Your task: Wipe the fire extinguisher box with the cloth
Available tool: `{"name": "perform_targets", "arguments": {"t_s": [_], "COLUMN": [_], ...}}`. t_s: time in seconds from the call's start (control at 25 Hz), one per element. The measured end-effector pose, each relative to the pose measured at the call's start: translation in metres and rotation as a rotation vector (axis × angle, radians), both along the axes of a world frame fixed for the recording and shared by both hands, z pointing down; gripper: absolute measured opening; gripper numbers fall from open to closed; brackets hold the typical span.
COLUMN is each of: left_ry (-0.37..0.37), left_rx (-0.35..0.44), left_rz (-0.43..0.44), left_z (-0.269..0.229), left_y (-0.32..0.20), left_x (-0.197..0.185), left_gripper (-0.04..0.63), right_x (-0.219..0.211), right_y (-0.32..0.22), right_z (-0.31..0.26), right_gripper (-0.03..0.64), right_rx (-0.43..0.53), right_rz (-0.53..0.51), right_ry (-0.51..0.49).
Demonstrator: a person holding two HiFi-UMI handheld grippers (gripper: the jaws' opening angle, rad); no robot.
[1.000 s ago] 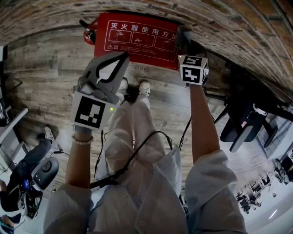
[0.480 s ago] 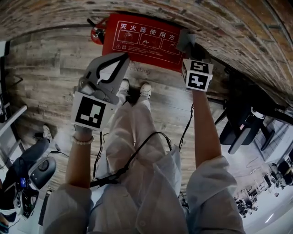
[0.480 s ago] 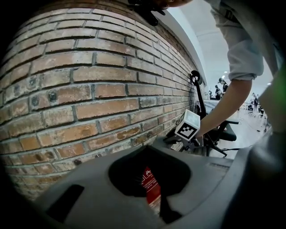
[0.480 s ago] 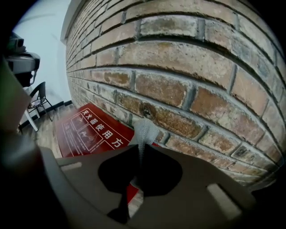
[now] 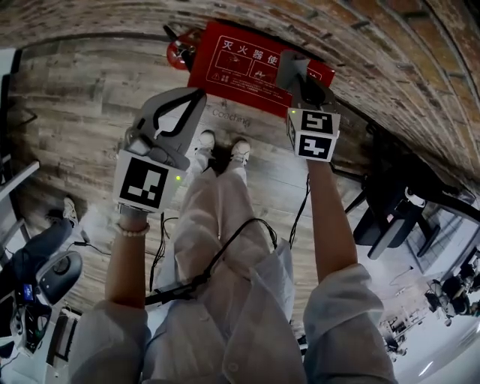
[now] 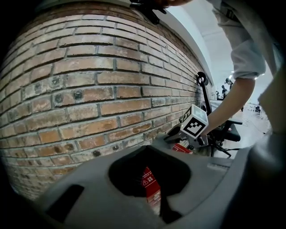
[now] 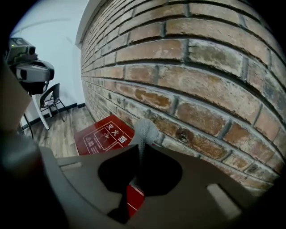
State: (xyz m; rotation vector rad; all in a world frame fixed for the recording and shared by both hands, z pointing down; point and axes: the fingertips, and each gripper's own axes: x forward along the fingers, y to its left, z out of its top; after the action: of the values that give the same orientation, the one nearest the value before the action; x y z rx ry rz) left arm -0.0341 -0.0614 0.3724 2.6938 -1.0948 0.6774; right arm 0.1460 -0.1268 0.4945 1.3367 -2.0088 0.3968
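Red fire extinguisher box (image 5: 238,61) is seen on wood floor (image 5: 75,97), set against brick wall (image 5: 112,19); white print is shown on its top face. Grey cloth (image 5: 292,67) is clamped in right hand-held gripper (image 5: 301,84) and held over box's right end, near the wall; contact w/ box can't be told. Left hand-held gripper (image 5: 196,96) is held in front of the box, apart from it, w/ jaws closed together and nothing betw. them.
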Motion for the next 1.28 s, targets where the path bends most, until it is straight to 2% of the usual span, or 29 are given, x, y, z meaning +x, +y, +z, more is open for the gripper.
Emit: {"name": "perform_targets", "arguments": {"t_s": [0.44, 0.8, 1.0, 1.28], "left_ry": [-0.003, 0.007, 0.007, 0.005], "left_rx": [-0.017, -0.030, -0.027, -0.047], "left_rz": [-0.092, -0.123, -0.131, -0.141], "left_z": [0.007, 0.017, 0.020, 0.027], "left_y": [0.004, 0.003, 0.001, 0.005], "left_x": [-0.061, -0.092, -0.104, -0.113], "left_gripper": [-0.003, -0.003, -0.003, -0.003], "right_x": [-0.114, -0.191, -0.215, -0.217], "right_y": [0.002, 0.026, 0.035, 0.035], "right_z": [-0.001, 0.012, 0.023, 0.049], "right_gripper": [0.025, 0.025, 0.025, 0.025], "right_rx": [-0.011, -0.056, -0.078, -0.120], "right_rz": [-0.186, -0.320, -0.368, -0.372], "right_ry": [-0.057, -0.088, -0.085, -0.029]}}
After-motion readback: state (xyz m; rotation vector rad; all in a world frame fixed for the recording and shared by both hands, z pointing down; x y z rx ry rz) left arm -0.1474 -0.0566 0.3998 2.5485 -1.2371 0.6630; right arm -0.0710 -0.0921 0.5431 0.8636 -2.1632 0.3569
